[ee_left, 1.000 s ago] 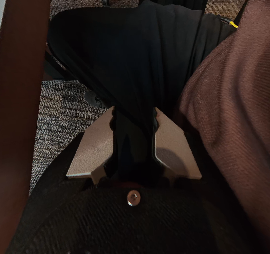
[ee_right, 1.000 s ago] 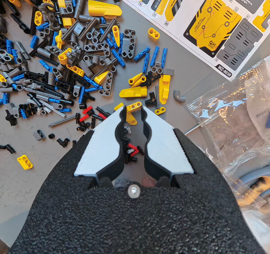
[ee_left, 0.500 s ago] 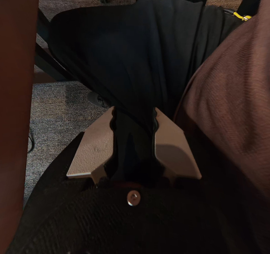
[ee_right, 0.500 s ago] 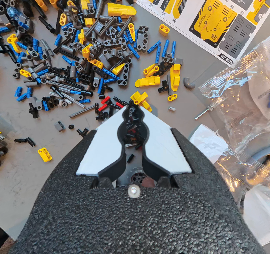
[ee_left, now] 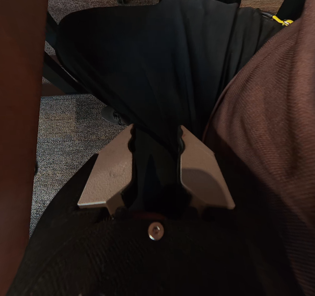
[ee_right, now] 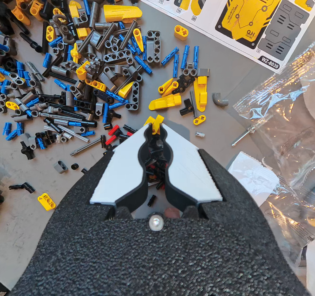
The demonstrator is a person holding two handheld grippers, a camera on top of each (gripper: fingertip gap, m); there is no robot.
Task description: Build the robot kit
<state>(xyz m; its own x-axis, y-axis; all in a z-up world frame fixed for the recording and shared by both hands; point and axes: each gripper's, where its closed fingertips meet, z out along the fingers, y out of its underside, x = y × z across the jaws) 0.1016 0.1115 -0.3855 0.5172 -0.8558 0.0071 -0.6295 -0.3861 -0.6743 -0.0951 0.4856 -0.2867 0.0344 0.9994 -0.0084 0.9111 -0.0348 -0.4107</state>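
Note:
My right gripper (ee_right: 155,125) hangs over a grey table (ee_right: 221,76) strewn with small building-kit parts. Its white fingers (ee_right: 122,165) are nearly together, pinching a small yellow angled part (ee_right: 156,122) at the tips. A heap of black and red pins (ee_right: 156,159) lies on the table below the fingers. My left gripper (ee_left: 156,130) is below the table with its jaws apart and nothing between them. It points at a leg in black trousers (ee_left: 144,57), with carpet (ee_left: 68,134) beneath.
Blue, grey, black and yellow parts (ee_right: 95,69) lie spread across the left and middle of the table. A sticker sheet (ee_right: 238,20) lies at the top right and clear plastic bags (ee_right: 281,125) at the right. Brown fabric (ee_left: 264,117) fills the right of the left wrist view, and a dark red-brown panel (ee_left: 18,100) its left edge. One gripper's finger ends stand about 45 centimeters off the other's.
My right gripper has drawn back from the pile and its fingers have closed in on the yellow angled part. The left gripper has barely shifted and stays open.

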